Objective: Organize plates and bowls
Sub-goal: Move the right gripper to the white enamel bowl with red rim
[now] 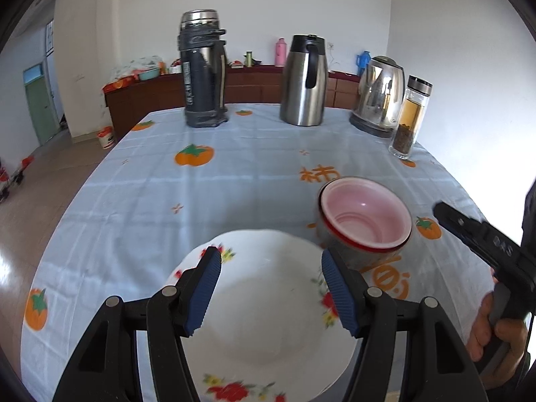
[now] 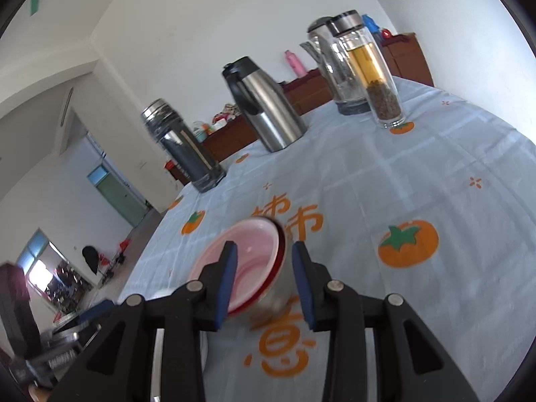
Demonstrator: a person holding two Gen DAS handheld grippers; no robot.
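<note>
In the left wrist view, the left gripper (image 1: 271,288) hung over a white flowered plate (image 1: 268,315) at 6 o'clock, its blue fingers (image 1: 204,291) spread wide with nothing between them. The plate lay on the counter (image 1: 150,194), which wore a pale cloth printed with orange fruit. At 3 o'clock of the plate stood a stack of bowls (image 1: 365,217), a pink one nested in a red-rimmed one, touching or slightly overlapping the plate's rim. Along the far edge, at 11 to 1 o'clock, stood a dark flask (image 1: 201,70), a steel jug (image 1: 305,80), a kettle (image 1: 378,93) and a glass tea bottle (image 1: 410,117), all well apart from the dishes. The right gripper (image 1: 475,234) reached in from 3 o'clock, held by a hand (image 1: 495,328).

In the right wrist view, the right gripper (image 2: 264,278) had its fingers (image 2: 227,281) partly spread astride the near wall of the bowls (image 2: 241,261); whether they pressed on it could not be told. The tea bottle (image 2: 375,70) stood at 1 o'clock.
</note>
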